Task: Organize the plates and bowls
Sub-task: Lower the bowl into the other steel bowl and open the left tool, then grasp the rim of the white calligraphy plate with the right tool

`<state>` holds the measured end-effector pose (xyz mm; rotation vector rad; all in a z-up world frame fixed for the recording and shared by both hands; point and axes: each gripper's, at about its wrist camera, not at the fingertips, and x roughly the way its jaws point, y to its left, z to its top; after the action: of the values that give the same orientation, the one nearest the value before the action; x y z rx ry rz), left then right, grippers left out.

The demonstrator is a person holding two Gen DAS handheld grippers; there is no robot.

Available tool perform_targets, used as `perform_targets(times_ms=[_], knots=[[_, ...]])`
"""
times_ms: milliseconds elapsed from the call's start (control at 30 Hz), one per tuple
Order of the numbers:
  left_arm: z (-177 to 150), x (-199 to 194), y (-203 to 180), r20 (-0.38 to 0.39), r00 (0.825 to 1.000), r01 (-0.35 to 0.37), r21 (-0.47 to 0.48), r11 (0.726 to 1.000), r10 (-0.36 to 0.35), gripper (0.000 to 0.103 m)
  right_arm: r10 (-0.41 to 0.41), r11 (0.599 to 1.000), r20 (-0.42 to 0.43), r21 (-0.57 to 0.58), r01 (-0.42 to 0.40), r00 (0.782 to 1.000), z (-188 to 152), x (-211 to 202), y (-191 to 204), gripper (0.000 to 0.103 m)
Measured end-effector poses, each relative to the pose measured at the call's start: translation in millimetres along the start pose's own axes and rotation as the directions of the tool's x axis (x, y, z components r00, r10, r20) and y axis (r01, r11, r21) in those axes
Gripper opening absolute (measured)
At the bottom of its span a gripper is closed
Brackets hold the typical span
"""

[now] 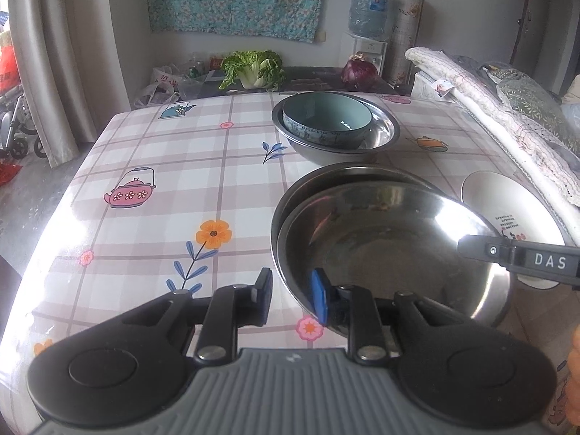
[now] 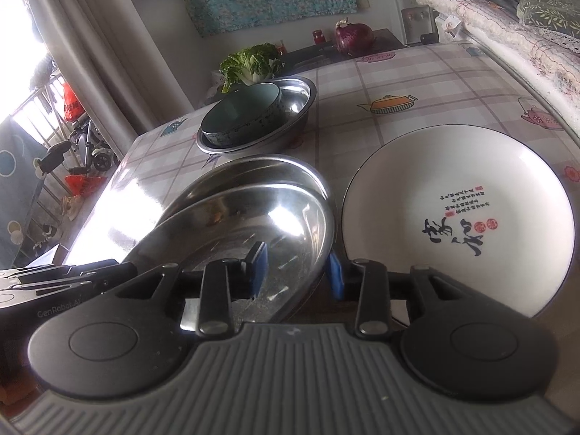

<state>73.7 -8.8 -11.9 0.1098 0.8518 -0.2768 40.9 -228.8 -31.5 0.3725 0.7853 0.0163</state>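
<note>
Both grippers tilt steeply down toward the table (image 1: 152, 195). Low centre in the left wrist view, the left gripper (image 1: 290, 299) straddles the near rim of the steel bowl (image 1: 391, 250), nested in a second one; its jaws stand slightly apart, pads not visibly pressing the rim. Low centre in the right wrist view, the right gripper (image 2: 295, 272) likewise brackets the bowl's right rim, jaws apart, gripping nothing. The white plate (image 2: 460, 217) lies just right; the blue bowl (image 1: 326, 117) sits in a steel basin (image 1: 380, 134) farther up.
</note>
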Motion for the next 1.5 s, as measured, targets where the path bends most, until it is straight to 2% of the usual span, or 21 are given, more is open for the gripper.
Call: perform_targets(times_ms=[200, 333, 567, 800, 1033, 1200, 1300, 1367, 1500], knots=[[-2, -5, 3, 0.008, 1.0, 0.003, -0.013, 1.0, -0.003, 0.024, -0.004, 1.0, 0.002, -0.005, 0.004, 1.0, -1, 0, 1, 0.039], [-4, -8, 4, 0.01, 1.0, 0.02, -0.022, 1.0, -0.019, 0.027, -0.003, 1.0, 0.01, -0.005, 0.004, 1.0, -2, -4, 2, 0.04], [-9, -18, -2, 0.012, 0.999, 0.042, -0.033, 0.999, -0.042, 0.045, 0.011, 1.0, 0.064, 0.014, -0.012, 0.998, -3, -24, -3, 0.042], [-19, -32, -19, 0.021, 0.996, 0.093, -0.024, 0.995, -0.092, 0.052, 0.014, 0.999, 0.126, 0.036, -0.018, 0.992, -7, -50, -17, 0.042], [-41, -37, -51, 0.013, 0.987, 0.16, -0.019, 0.987, -0.16, 0.052, -0.04, 0.999, 0.169, 0.04, 0.033, 0.985, -19, -79, -50, 0.042], [-54, -37, -70, 0.011, 0.987, 0.159, 0.001, 0.987, -0.159, 0.052, -0.065, 0.997, 0.185, 0.064, 0.054, 0.981, -26, -96, -78, 0.042], [-61, -36, -74, 0.024, 0.991, 0.133, -0.007, 0.991, -0.132, 0.051, -0.039, 0.997, 0.19, 0.066, 0.027, 0.981, -27, -98, -84, 0.042], [-63, -36, -70, 0.032, 0.994, 0.106, -0.018, 0.994, -0.106, 0.05, -0.011, 0.999, 0.188, 0.045, 0.003, 0.982, -25, -93, -79, 0.038], [-63, -38, -59, 0.049, 0.996, 0.077, -0.047, 0.996, -0.074, 0.046, 0.054, 0.998, 0.159, -0.024, -0.051, 0.986, -14, -73, -53, 0.031]])
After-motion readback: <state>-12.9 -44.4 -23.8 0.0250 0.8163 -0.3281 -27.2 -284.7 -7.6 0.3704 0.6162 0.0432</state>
